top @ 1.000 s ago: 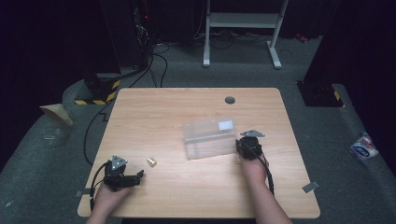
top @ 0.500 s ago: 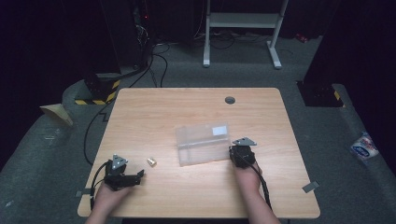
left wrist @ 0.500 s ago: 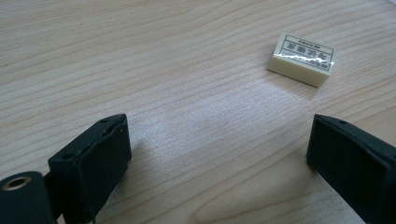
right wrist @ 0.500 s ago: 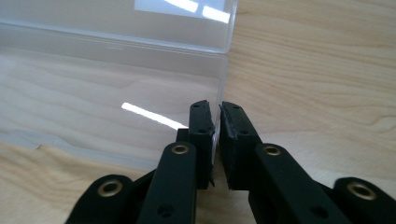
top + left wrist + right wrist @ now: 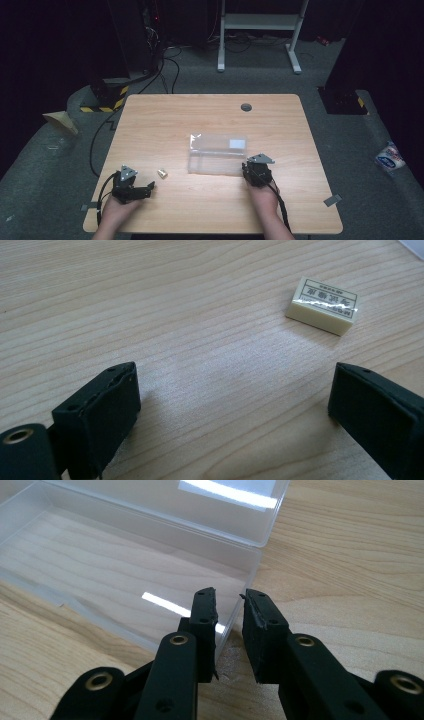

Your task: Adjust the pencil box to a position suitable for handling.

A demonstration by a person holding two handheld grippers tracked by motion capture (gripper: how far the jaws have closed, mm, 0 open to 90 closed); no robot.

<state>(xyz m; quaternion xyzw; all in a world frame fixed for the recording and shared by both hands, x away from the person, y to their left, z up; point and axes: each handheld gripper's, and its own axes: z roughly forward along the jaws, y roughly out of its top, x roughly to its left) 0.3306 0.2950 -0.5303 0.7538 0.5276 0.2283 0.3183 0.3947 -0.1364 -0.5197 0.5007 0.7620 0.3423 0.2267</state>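
High view, table: a light wooden table [image 5: 165, 115] with a round dark grommet [image 5: 246, 107] near its far edge.
High view, box: a clear plastic box [image 5: 217, 153] lies open near the middle of the table, its lid folded back on the far side and bearing a white label [image 5: 237, 144]; nothing can be seen inside it but the wood showing through.
High view, eraser: a small pale eraser [image 5: 162, 173] lies on the wood, well apart from the box on its left and just beyond the left gripper.
High view, left gripper: the left gripper [image 5: 141, 189] rests low near the front left corner, held in a hand [image 5: 114, 212], its jaws pointing toward the eraser.
High view, right gripper: the right gripper [image 5: 248, 169] sits at the box's near right corner, held in the other hand [image 5: 263, 196].
Left gripper view, jaws: spread wide, with bare wood between them and nothing held.
Left gripper view, eraser: the eraser [image 5: 323, 305], printed on top, lies ahead of the jaws, nearer the right one and clear of both.
Right gripper view, jaws: the right gripper [image 5: 230, 605] has a narrow gap; its jaws have just been opening, and the box's thin end wall stands between them, one jaw inside the box and one outside, the pads no longer pressing on it.
Right gripper view, box: the tray of the box [image 5: 125, 565] is empty, its lid lying flat beyond.
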